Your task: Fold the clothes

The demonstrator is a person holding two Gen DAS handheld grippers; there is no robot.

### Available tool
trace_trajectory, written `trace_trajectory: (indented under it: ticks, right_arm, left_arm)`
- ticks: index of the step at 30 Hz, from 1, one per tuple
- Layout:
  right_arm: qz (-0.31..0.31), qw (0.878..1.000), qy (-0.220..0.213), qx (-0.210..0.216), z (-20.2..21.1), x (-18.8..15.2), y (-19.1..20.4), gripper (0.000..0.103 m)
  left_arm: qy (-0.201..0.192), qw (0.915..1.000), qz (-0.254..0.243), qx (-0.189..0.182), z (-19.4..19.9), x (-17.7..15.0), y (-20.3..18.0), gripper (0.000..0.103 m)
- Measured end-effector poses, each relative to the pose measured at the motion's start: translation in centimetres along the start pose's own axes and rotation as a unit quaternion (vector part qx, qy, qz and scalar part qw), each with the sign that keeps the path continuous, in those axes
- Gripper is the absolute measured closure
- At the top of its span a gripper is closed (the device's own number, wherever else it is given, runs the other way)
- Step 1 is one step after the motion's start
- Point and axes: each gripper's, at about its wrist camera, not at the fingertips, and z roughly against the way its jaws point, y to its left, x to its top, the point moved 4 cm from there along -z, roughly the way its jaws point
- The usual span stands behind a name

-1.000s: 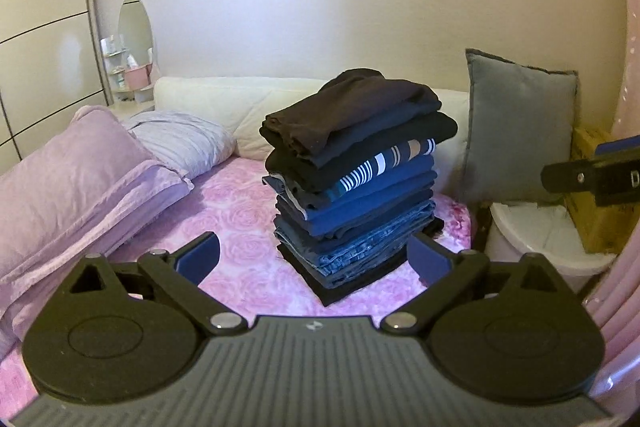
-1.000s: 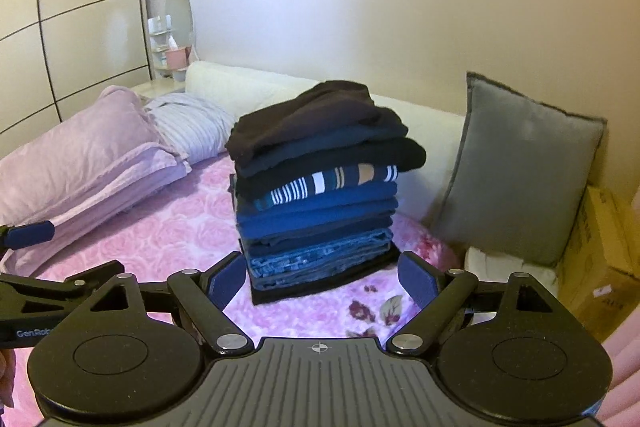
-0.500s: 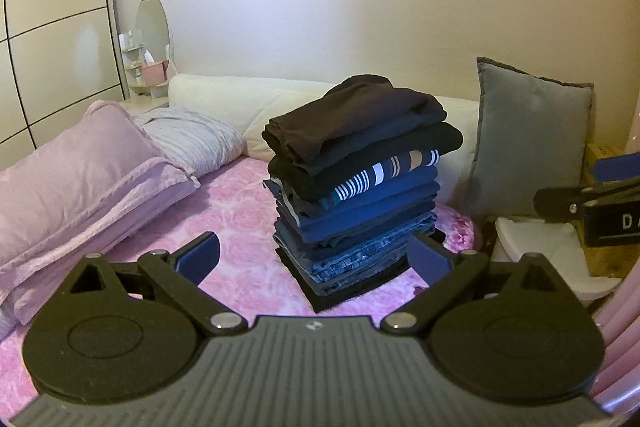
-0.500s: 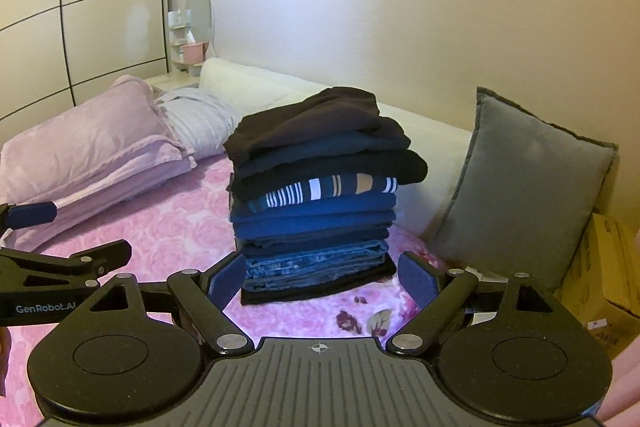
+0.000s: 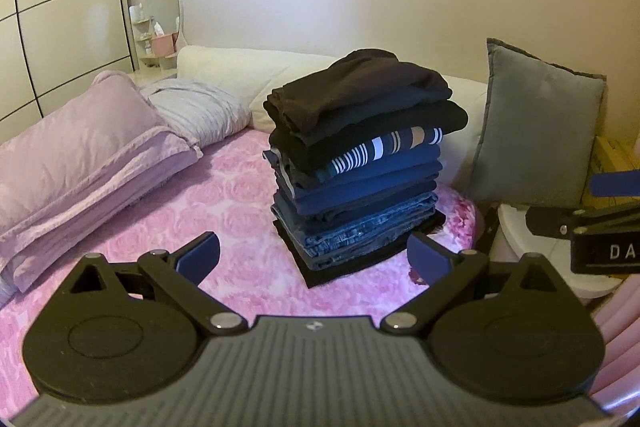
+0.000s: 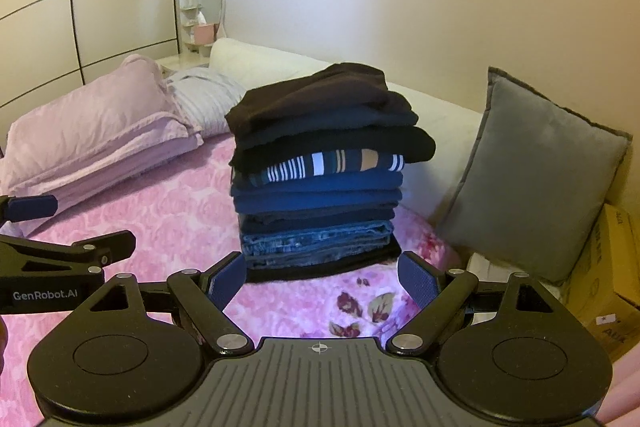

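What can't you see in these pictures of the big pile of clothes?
- Stack of folded clothes: its back side faces away in both views.
- Cardboard box: cut off by the right wrist view's edge; print too small.
- Shelf items by the mirror: too small.
- Clothes left to fold: none in view.

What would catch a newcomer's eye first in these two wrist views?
The tall stack of folded clothes stands mid-frame on the pink floral bedspread, dark garments on top, a striped one in the middle, jeans near the bottom. A grey cushion leans upright to its right and lilac pillows lie to its left. Both the left gripper and right gripper are open and empty.
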Motion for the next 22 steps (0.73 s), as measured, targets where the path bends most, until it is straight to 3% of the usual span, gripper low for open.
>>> trace_trajectory:
  ticks: [14,22]
  right_arm:
    - [-0.002,1.000,0.011,0.011,-1.3,-0.5,-1.5,0.017]
    - [0.004,1.000,0.020,0.020,-1.9,-0.8,-2.2,0.017]
  left_arm:
    - [0.018,0.9997,0.014,-0.001,-1.3,-0.4,-1.3,0.004]
    - [0.015,0.9995,0.019,0.018,-1.7,-0.3,-2.1,0.004]
